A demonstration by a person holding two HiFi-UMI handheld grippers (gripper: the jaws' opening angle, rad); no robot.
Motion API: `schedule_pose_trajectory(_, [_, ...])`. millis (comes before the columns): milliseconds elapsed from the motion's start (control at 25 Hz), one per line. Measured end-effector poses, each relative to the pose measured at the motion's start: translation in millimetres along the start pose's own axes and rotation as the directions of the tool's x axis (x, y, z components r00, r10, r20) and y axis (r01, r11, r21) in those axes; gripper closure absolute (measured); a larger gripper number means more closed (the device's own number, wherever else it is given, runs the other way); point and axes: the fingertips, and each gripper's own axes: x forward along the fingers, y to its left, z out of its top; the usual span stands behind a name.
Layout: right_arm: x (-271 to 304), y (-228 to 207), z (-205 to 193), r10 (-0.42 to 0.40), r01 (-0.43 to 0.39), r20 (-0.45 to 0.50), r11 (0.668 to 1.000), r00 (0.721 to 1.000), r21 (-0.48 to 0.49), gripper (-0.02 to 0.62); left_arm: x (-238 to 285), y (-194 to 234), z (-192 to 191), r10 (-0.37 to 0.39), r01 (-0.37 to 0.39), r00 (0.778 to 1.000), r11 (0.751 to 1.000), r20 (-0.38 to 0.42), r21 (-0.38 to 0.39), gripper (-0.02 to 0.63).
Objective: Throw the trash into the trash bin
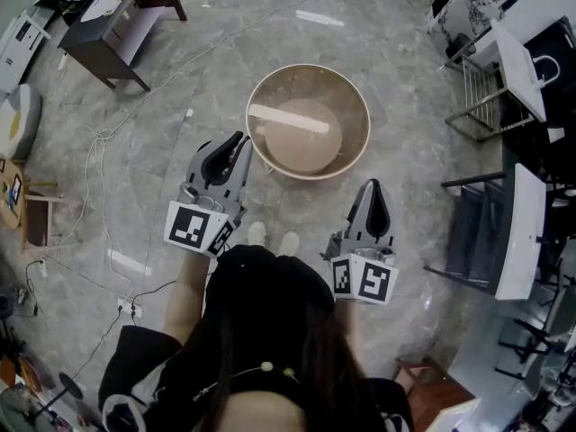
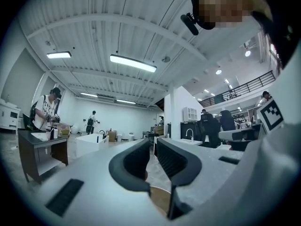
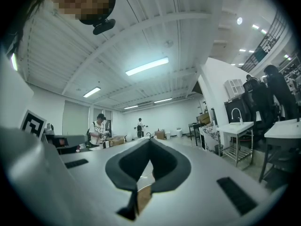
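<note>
Head view: trash bin [image 1: 353,97] on floor, pale strip [image 1: 288,118] lying inside. Left hand-held gripper [image 1: 241,144] at bin rim, jaws narrowly parted, empty. Right hand-held gripper [image 1: 372,187] clenched, empty, near rim.

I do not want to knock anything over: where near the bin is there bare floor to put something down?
The widest bare floor lies between the trash bin and the metal rack. The left side is crowded: thin cables run across the floor there, below the desk. The right edge of the head view is packed with furniture.
</note>
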Motion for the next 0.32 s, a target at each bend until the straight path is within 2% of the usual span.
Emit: schedule_pose_trajectory(320, [0.2,-5.7,2.2,-0.006,0.006,-0.001,1.0,1.0,-0.003,0.594,1.5,-2.9,0.5,0.0,0.0,1.0,1.0,-0.003,0.0,0.554])
